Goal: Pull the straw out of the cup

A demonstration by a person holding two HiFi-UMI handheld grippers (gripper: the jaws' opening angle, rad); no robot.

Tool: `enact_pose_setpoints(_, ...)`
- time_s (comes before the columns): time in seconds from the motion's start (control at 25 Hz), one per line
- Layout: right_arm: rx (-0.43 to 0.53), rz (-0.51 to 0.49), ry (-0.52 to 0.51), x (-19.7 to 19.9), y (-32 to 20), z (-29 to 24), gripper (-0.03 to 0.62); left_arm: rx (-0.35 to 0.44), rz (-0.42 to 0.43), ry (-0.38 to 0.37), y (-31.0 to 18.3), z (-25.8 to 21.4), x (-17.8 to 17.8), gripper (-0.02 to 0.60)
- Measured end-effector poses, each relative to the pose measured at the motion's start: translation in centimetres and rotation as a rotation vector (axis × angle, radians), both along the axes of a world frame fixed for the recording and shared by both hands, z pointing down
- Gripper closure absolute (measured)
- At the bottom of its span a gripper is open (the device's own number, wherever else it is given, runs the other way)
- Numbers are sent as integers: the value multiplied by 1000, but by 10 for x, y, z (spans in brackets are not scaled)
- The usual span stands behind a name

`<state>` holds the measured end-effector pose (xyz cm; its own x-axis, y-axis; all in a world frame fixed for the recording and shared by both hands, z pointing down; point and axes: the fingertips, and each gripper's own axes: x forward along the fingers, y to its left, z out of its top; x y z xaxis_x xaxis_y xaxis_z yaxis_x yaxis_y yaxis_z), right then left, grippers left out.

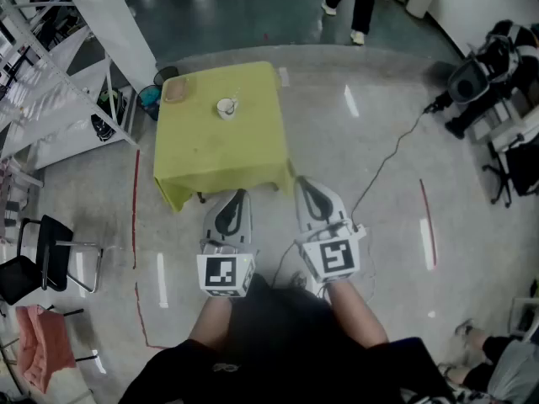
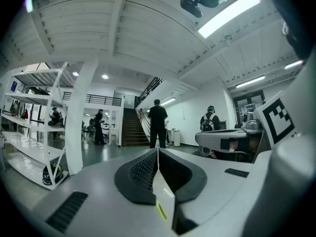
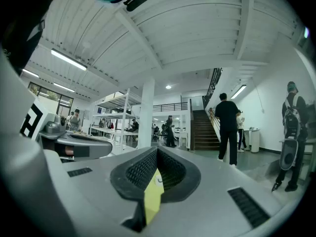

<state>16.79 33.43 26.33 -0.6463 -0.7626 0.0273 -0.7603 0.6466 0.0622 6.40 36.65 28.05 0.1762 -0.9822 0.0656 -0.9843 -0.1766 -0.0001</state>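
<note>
A thin pale straw [image 1: 234, 98] is held in a small white round cup [image 1: 225, 108] on the yellow-green cloth-covered table [image 1: 219, 154]. Short of that table, the left gripper [image 1: 241, 194] and right gripper [image 1: 301, 180] are clenched empty.

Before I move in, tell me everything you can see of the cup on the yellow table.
The cup is small, white and round. It stands upright on the table, which is draped in yellow-green, toward its far side. A thin pale straw leans out of it to the right. Only the straw and the table touch it. Its material and contents are too small to tell.
</note>
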Motion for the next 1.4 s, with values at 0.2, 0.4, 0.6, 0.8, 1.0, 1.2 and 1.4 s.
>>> enact_pose_setpoints(0.2,-18,-10,-10,-10,5,8,579,-23,9,9,4,7,-4,534)
enact_pose_setpoints(0.4,-38,-24,-9,-27,13,17,579,-49,10,20,10,15,-17,534)
enact_pose_setpoints(0.6,-47,-40,22,-50,16,21,579,-33,3,26,12,14,-37,534)
enact_pose_setpoints(0.8,-45,-45,38,-72,13,27,579,-29,-6,38,15,16,-63,534)
enact_pose_setpoints(1.0,-51,-49,55,-104,16,32,579,-33,-12,54,20,22,-97,534)
enact_pose_setpoints(1.2,-29,-54,92,-139,19,37,579,-45,15,74,19,36,-120,534)
enact_pose_setpoints(1.4,-46,-32,88,-164,20,39,579,-59,34,88,20,41,-146,534)
